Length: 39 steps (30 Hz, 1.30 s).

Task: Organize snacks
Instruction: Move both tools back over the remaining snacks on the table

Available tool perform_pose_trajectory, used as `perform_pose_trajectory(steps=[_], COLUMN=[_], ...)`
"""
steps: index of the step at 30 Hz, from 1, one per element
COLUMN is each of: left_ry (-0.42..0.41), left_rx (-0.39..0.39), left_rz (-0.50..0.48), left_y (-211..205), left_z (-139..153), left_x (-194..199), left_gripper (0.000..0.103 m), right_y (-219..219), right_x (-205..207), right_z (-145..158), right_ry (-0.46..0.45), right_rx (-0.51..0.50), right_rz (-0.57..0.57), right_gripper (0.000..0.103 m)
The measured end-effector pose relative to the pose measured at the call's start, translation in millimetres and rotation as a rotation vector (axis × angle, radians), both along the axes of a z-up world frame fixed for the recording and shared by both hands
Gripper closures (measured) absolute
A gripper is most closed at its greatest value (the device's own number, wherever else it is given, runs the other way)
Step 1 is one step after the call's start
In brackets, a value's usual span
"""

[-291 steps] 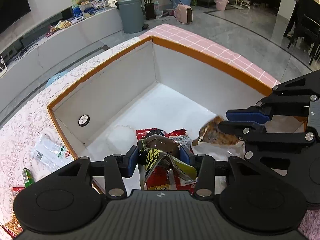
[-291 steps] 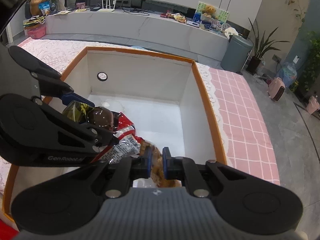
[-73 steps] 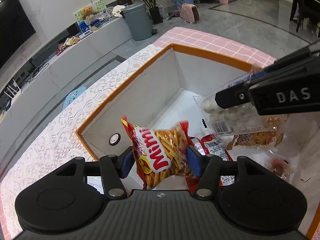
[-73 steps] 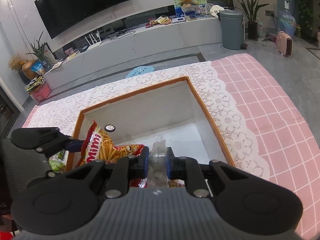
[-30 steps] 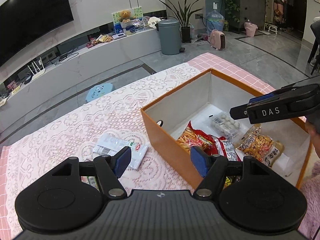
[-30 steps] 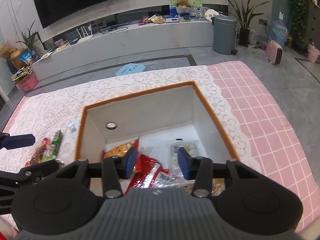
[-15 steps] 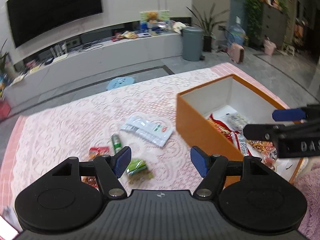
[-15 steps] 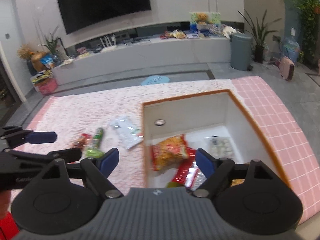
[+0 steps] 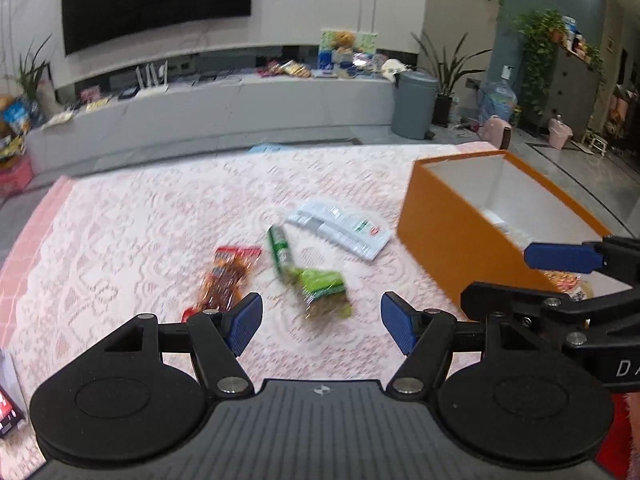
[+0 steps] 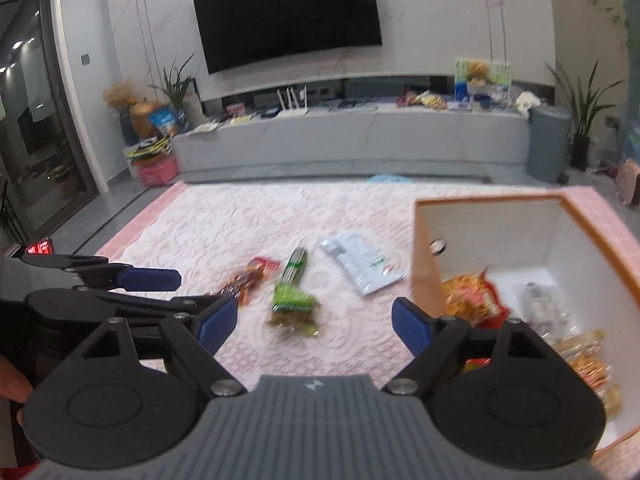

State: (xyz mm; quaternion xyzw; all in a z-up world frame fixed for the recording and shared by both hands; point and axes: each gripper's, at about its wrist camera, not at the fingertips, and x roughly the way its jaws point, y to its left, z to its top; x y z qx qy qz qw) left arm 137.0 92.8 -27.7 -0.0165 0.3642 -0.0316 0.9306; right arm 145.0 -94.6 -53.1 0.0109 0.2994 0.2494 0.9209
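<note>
An orange box with white inside stands at the right on the lace tablecloth; the right wrist view shows several snack packs in it. Loose snacks lie left of it: a green pack, a green stick pack, a red-brown pack and a white pack. My left gripper is open and empty, just short of the green pack. My right gripper is open and empty, also facing the green pack; it shows in the left wrist view by the box.
The pink checked table edge runs along the left. A grey TV cabinet and a grey bin stand on the floor beyond the table. A red item lies at the near left.
Both grippers have swung left, away from the box and toward the loose snacks. Earlier they let go of a Mimi pack and a clear pack into the box. Both stay open.
</note>
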Motion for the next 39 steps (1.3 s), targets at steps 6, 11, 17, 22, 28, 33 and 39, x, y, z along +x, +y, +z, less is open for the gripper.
perform_pose_trajectory(steps=[6,11,17,22,28,33,39], left_ry=[0.039,0.058,0.089,0.088,0.072,0.06,0.074], left_rx=[-0.039,-0.054,-0.077,-0.075,-0.077,-0.046,-0.019], left_rz=[0.034,0.041,0.058,0.089,0.13,0.147,0.132], left_y=[24,33,41,47,63,66,74], left_z=[-19,-30,-43,-45,-37,-48,-69], left_x=[-1,4,13,22,44,58,63], left_gripper=[0.023,0.023,0.023,0.025,0.027,0.027,0.027], right_y=[17,25,38,50,65,75,82], right_x=[15,33,55,74,99,112,112], right_z=[-23,-40,-54,-62,-59,-66,-83], right_ry=[0.049,0.069,0.088,0.09,0.079,0.068,0.086], right_rx=[-0.025,-0.056,-0.081,-0.111,-0.071,-0.051,-0.063], right_rz=[-0.017,-0.036,-0.033,-0.011,-0.009,-0.021,0.032], right_gripper=[0.02,0.02,0.019,0.019,0.019,0.024,0.027])
